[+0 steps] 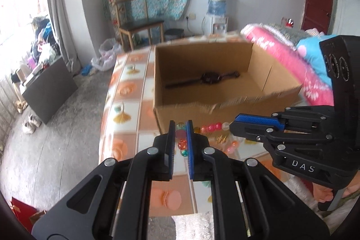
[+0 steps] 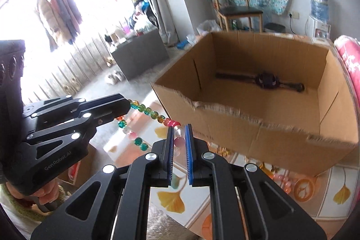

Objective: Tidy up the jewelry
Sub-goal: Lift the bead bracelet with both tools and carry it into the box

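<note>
A string of coloured glass beads (image 1: 211,127) hangs stretched between both grippers, in front of an open cardboard box (image 1: 186,114). My left gripper (image 1: 180,125) is shut on one end of the beads. My right gripper (image 1: 231,126) comes in from the right, shut on the other end. In the right wrist view the right gripper (image 2: 179,128) pinches a white bead. The bead string (image 2: 155,115) runs left to the left gripper (image 2: 128,106), with a loop sagging below it. A dark watch-like piece (image 2: 266,80) lies on the floor of the box (image 2: 247,141).
Under the beads is a table top (image 1: 132,91) with a patterned cover; a gold trinket (image 2: 222,151) and pink beads (image 2: 281,181) lie on it near the box. A pink quilt (image 1: 281,53) is to the right. A chair (image 1: 139,24) and a dark cabinet (image 1: 49,91) stand on the floor beyond.
</note>
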Demonstrator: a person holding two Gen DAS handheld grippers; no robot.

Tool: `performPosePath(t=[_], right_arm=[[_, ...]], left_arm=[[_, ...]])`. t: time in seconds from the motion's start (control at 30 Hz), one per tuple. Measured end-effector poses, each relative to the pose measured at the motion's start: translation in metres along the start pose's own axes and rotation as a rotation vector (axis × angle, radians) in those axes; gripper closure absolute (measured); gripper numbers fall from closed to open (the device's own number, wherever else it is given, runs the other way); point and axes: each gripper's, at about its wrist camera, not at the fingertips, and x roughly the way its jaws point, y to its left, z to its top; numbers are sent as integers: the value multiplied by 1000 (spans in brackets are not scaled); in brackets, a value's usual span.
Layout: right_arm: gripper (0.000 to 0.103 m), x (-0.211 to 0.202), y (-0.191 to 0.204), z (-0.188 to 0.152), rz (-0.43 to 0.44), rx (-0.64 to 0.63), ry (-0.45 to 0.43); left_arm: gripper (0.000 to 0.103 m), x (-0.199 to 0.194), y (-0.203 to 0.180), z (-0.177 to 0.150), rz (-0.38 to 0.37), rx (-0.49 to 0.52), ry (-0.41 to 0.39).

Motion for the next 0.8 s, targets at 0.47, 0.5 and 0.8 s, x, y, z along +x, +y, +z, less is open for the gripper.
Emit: performPosePath(t=[0.47,0.5,0.8], right_arm=[[93,-16,-32,88,-17,-58,-113],[93,-12,-36,93,-15,-59,-103],[93,57,-101,134,58,15,136]], left_arm=[[94,14,-11,92,-60,94,-150],[94,25,-12,99,-74,99,-135],[94,114,-8,124,-109,117,40]])
